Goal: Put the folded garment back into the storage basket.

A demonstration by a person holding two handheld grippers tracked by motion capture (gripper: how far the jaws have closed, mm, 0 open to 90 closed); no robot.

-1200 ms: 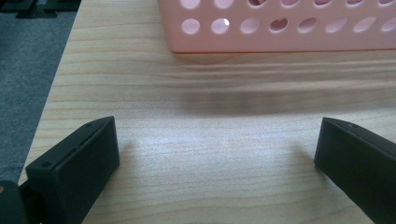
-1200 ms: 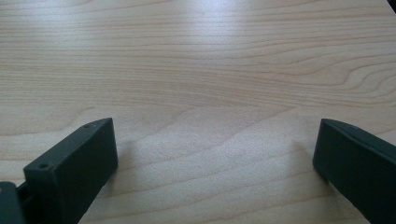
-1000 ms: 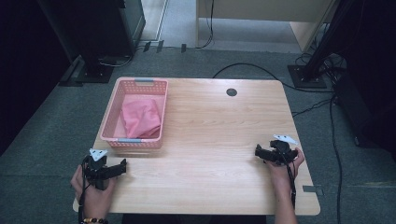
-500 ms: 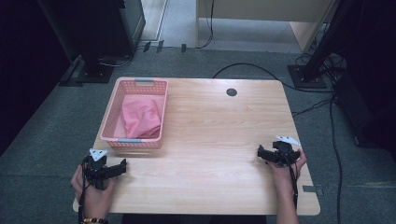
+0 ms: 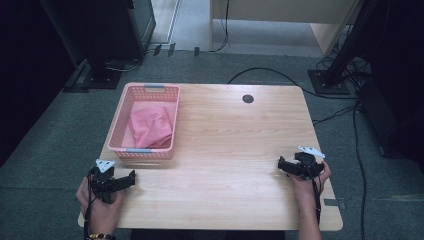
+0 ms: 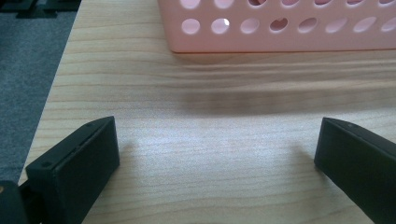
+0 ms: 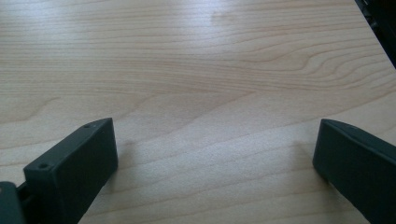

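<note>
Grippers (image 5: pixel 131 179) wide open, near the pink basket (image 5: pixel 122 118).
Reaching in with my left, I could shove the basket and miss the cloth (image 5: pixel 150 125).

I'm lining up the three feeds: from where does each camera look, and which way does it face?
High view: above the near edge, looking forward and down at the table; forearms, left gripper, right gripper.
Left gripper view: low between open jaws, facing the pink basket.
Right gripper view: low between open jaws, facing bare tabletop.
High and left gripper views share the basket.
</note>
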